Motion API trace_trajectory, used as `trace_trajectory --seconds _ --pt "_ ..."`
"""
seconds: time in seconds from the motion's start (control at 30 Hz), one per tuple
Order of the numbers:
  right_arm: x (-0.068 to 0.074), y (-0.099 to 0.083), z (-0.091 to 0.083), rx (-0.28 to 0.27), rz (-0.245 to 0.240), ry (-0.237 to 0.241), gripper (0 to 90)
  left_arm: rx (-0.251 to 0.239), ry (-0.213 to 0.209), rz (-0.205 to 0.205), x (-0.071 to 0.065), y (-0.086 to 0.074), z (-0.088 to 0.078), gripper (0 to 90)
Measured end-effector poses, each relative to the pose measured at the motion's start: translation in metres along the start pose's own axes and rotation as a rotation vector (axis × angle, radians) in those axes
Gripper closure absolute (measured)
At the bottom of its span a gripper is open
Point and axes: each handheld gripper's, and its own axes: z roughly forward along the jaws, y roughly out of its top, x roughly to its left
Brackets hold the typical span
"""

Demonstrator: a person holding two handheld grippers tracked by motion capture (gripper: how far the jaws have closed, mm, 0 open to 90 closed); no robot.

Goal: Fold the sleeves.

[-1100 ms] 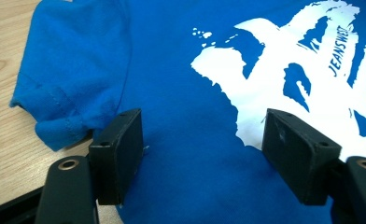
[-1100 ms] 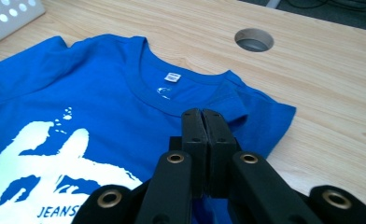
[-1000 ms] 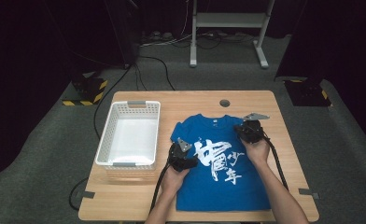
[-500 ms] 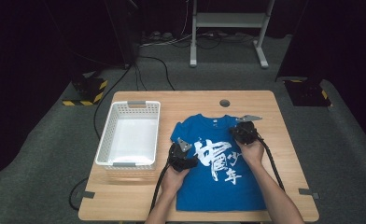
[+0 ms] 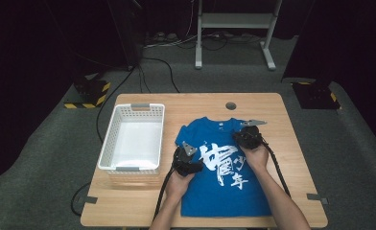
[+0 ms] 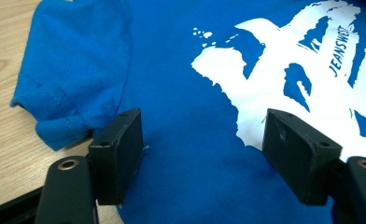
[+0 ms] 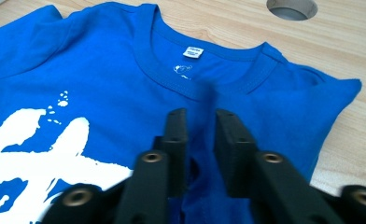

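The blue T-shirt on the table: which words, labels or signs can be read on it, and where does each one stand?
"JEANSWEST": small blue letters inside the white print on the chest of the blue T-shirt, read in the left gripper view.
Large white brush characters across the chest, in the high view: too stylised to read with certainty.
White neck label inside the collar: print too small to read.
Small white mark below that label: blurred, not readable.

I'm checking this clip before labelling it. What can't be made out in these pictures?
- Whether the right gripper still pinches the blue T-shirt: right gripper view, a cloth ridge between jaws that have just been opening hides contact.
- Neck label wording: too small.
- Left sleeve underside: folded under itself, left gripper view.
- Shirt hem: high view, forearms cover parts.
- White basket floor: glare.
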Motion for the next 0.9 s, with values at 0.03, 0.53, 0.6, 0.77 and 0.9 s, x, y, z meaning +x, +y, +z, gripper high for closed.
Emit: trace_trajectory --seconds 0.03,0.53,0.6,0.77,0.9 --pt "-0.001 -0.001 0.0 0.002 0.003 0.0 69.5 0.0 0.0 0.0 0.0 0.0 0.0 29.1" --pt "-0.005 0.002 -0.011 -0.016 0.016 0.026 51.8 0.0 0.0 0.0 0.0 0.0 0.0 29.1" --pt "-0.007 0.002 -0.014 -0.022 0.02 0.028 51.3 0.0 0.0 0.0 0.0 0.0 0.0 29.1" --pt "-0.01 0.004 -0.022 -0.041 0.025 0.026 51.0 0.0 0.0 0.0 0.0 0.0 0.0 29.1" --pt "-0.011 0.006 -0.029 -0.064 0.019 0.017 50.9 0.0 0.0 0.001 0.0 0.0 0.0 29.1"
